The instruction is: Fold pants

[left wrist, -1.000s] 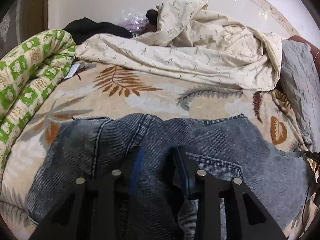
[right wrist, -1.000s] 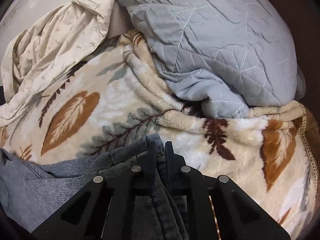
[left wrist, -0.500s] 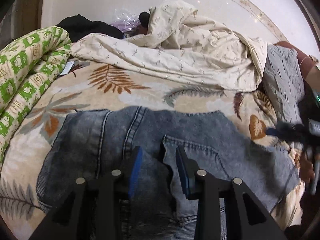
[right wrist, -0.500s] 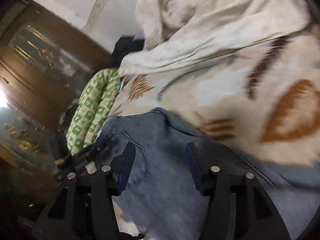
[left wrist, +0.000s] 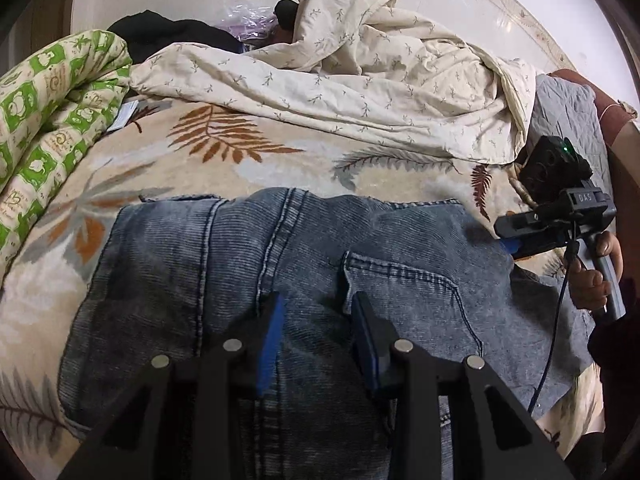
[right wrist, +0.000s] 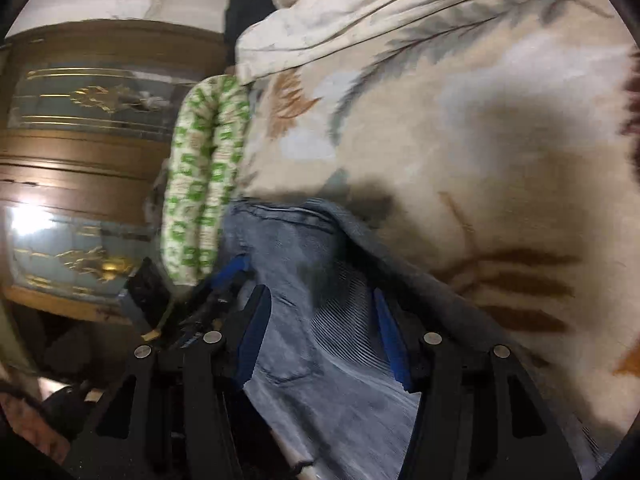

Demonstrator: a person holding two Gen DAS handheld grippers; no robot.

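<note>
Jeans [left wrist: 280,288]: we see them flatter than a second ago, back pocket [left wrist: 404,300] now showing.
Right gripper [right wrist: 320,320]: jaws just opened, released the denim.
Left gripper [left wrist: 316,320]: apart, denim between, grip unclear.

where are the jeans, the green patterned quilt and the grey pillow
jeans [left wrist: 248,280]: left wrist view, on the faded denim left of the centre seam
green patterned quilt [left wrist: 52,120]: left wrist view, on the rolled bulk at the left
grey pillow [left wrist: 568,120]: left wrist view, on its quilted face
</note>
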